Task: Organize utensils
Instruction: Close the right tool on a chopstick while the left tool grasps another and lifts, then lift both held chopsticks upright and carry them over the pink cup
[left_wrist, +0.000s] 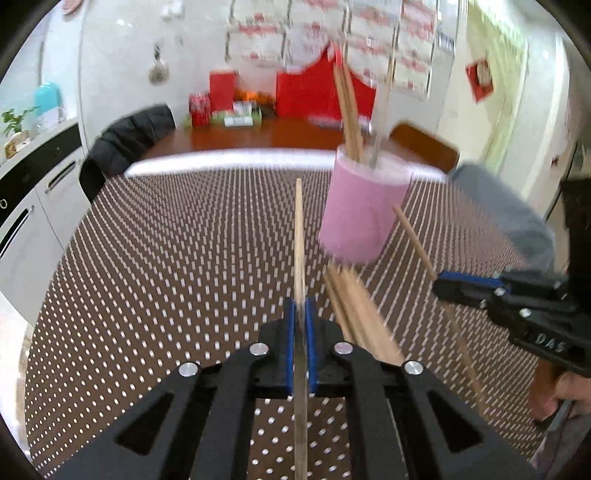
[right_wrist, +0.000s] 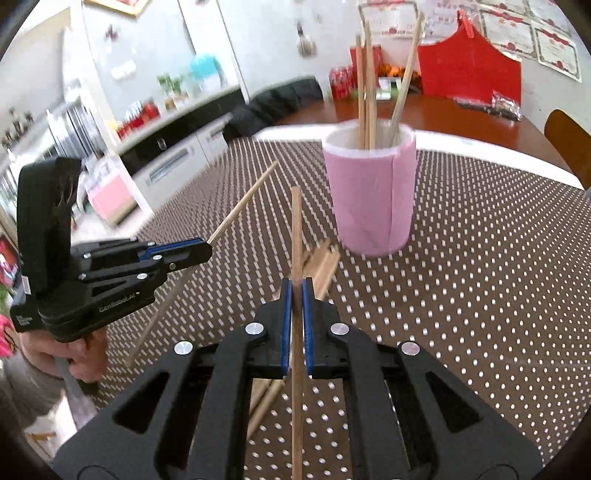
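A pink cup (left_wrist: 358, 210) (right_wrist: 373, 199) stands upright on the brown dotted tablecloth (left_wrist: 166, 258) with several wooden chopsticks (right_wrist: 365, 85) leaning inside it. Loose chopsticks (left_wrist: 354, 306) (right_wrist: 325, 262) lie in a pile in front of the cup. My left gripper (left_wrist: 301, 306) (right_wrist: 207, 249) is shut on one chopstick (left_wrist: 300, 240), held above the cloth and pointing toward the cup. My right gripper (right_wrist: 296, 288) (left_wrist: 443, 286) is shut on another chopstick (right_wrist: 296, 229), also raised, just right of the pile.
A chair with a black jacket (left_wrist: 129, 140) stands at the table's far left, and a wooden chair back (left_wrist: 424, 144) behind the cup. Red boxes (left_wrist: 317, 92) sit on the far wooden tabletop. Kitchen cabinets (left_wrist: 33, 206) run along the left.
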